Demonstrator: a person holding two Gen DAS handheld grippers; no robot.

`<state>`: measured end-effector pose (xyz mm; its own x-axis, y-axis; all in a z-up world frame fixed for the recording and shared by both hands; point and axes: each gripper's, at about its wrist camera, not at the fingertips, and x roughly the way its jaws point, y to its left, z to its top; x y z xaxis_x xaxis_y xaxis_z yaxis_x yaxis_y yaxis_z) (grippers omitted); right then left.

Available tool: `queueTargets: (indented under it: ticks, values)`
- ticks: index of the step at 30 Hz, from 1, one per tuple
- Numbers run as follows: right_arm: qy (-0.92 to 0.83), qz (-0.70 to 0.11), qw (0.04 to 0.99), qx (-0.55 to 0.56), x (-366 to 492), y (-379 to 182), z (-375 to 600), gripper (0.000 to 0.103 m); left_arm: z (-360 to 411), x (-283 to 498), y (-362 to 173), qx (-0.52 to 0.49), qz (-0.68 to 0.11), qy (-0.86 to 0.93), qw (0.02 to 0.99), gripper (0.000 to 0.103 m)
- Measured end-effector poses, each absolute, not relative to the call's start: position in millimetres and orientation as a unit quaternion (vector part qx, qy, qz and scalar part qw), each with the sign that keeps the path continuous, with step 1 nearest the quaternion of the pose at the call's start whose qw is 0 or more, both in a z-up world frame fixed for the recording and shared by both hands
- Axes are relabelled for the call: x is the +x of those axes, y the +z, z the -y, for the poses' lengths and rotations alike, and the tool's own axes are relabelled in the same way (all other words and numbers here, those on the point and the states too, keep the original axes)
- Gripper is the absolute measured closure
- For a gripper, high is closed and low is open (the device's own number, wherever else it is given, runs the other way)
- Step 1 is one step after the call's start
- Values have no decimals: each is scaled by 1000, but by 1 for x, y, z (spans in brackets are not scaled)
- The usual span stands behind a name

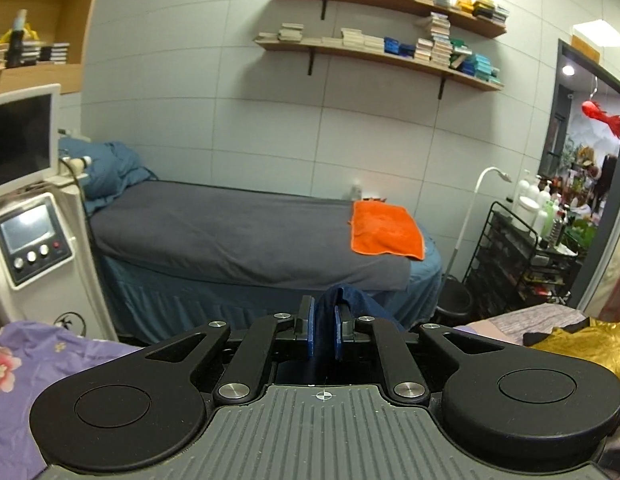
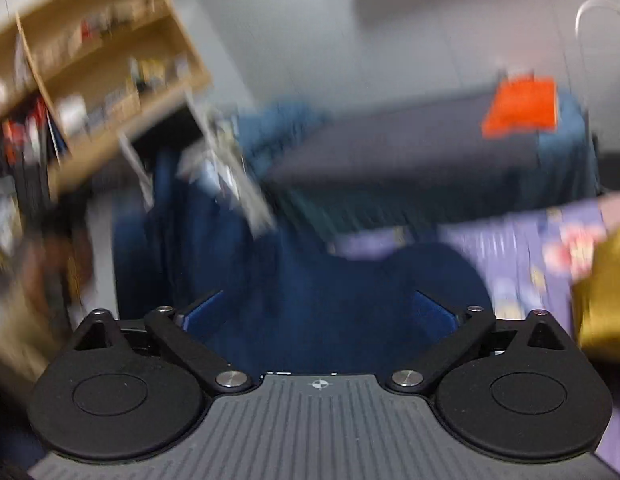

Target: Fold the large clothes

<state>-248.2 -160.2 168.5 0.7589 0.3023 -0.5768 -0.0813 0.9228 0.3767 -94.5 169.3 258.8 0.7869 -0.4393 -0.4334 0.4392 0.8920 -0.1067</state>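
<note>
The dark navy-blue fabric garment (image 1: 351,300) is pinched between the blue pads of the left gripper (image 1: 323,330), whose jaws are clenched on a raised fold of it; the cloth rises above the fingertips and drapes away toward 4 o'clock in the left wrist view. In the right wrist view, which is heavily motion-blurred, the same navy cloth (image 2: 310,320) fills the space between the widely spread fingers of the right gripper (image 2: 317,312); that gripper stands released, and contact with the cloth cannot be confirmed. Handling judgement: the garment appears soft, limp and fairly light, with no stiffness; it will sag and bunch wherever unsupported, so take hold at a hem or corner edge, with the two grippers well apart to keep the span taut. Around the garment lies a lilac floral-print bedsheet (image 1: 26,364) at 8 o'clock of the left view, with a mustard-gold satin cloth (image 1: 585,344) at 3 o'clock. Beyond, at 12 o'clock, stands a grey-covered treatment bed (image 1: 230,236) carrying an orange terry towel (image 1: 385,232) near its right end. A white machine with a screen (image 1: 30,236) is at 9 o'clock.
</note>
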Motion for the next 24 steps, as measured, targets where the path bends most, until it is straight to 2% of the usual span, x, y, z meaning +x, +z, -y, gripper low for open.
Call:
queueTargets:
  ticks: [2,4,7,9,10,11,12,13,14,16,20,24]
  values:
    - [122,-391,906,109,-245,142,128,3,-163,-91,260,1,-232,-238,943,48]
    - [114,-417,900,57,-244,116,98,2,-156,-84,261,3,-238,-239,941,48]
    - [99,-492,865,24,-236,80,85,5,-150,-77,258,5,-241,-246,939,47]
    - [82,-475,876,31,-234,76,80,2,-148,-75,253,5,-243,-252,937,48]
    - [65,-457,887,8,-232,73,76,1,-148,-74,250,6,-247,-257,934,32]
    - [51,-445,894,-30,-228,69,70,1,-148,-72,246,9,-253,-261,932,28]
    - [32,-439,895,-78,-219,58,65,1,-149,-70,242,14,-259,-262,930,20]
    - [13,-434,894,-107,-214,49,65,8,-151,-70,238,22,-261,-263,929,4]
    - [-3,-426,897,-115,-205,43,66,39,-155,-70,234,31,-260,-259,930,0]
    - [-17,-427,903,-54,-186,45,80,89,-166,-73,226,51,-259,-244,933,0]
    - [-79,-373,915,131,-157,75,142,89,-201,-86,196,70,-293,-248,921,0]
    - [-98,-338,914,202,-134,101,185,89,-224,-111,151,52,-354,-215,909,0]
